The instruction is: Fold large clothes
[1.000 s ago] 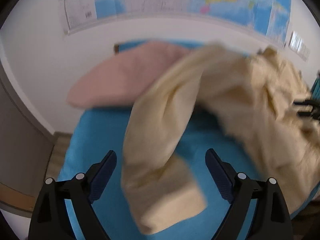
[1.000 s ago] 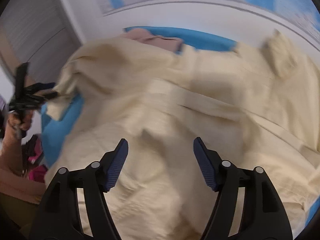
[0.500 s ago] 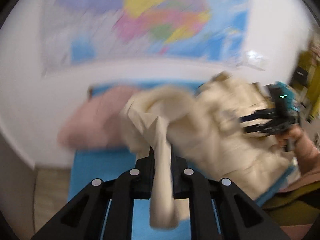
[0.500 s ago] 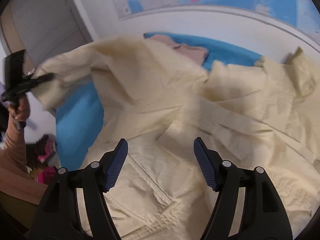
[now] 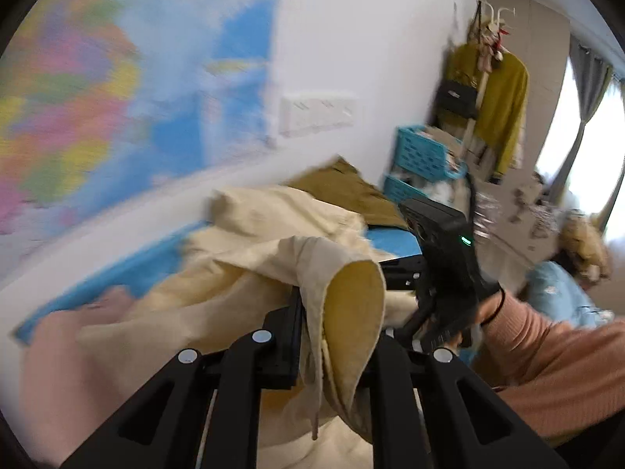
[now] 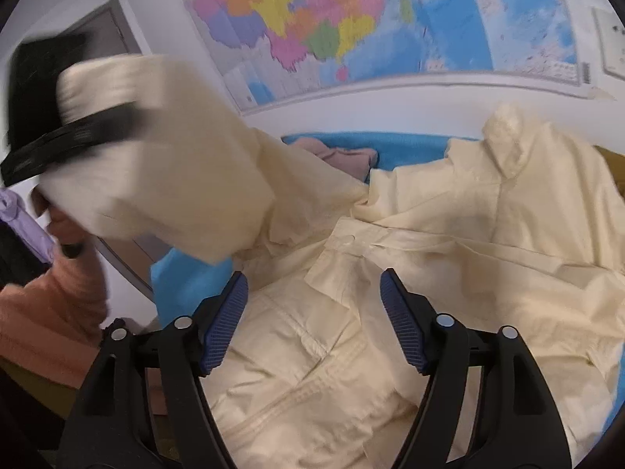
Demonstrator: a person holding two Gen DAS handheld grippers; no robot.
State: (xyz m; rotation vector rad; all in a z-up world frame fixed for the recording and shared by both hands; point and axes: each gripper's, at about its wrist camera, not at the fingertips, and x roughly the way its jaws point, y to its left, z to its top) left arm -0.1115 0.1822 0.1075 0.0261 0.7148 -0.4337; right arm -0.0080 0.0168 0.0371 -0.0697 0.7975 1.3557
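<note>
Left hand-held gripper (image 5: 312,324) clamps a cream jacket (image 6: 429,273) sleeve (image 5: 343,312) aloft at ten o'clock; right hand-held gripper (image 6: 314,320) gapes wide, empty. A thin pinch could slip mid-swing, spoiling the fold.

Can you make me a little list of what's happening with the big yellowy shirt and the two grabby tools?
garment: cream shirt, spread over the blue cover
left tool: shut on the shirt's sleeve, lifted off the cover
right tool: open, nothing between its pads, above the shirt's front
other clothes: pink garment at the far edge, olive garment by the wall
wall: coloured map
person: peach sleeve holding the right tool
folding: not yet done, shirt rumpled
</note>
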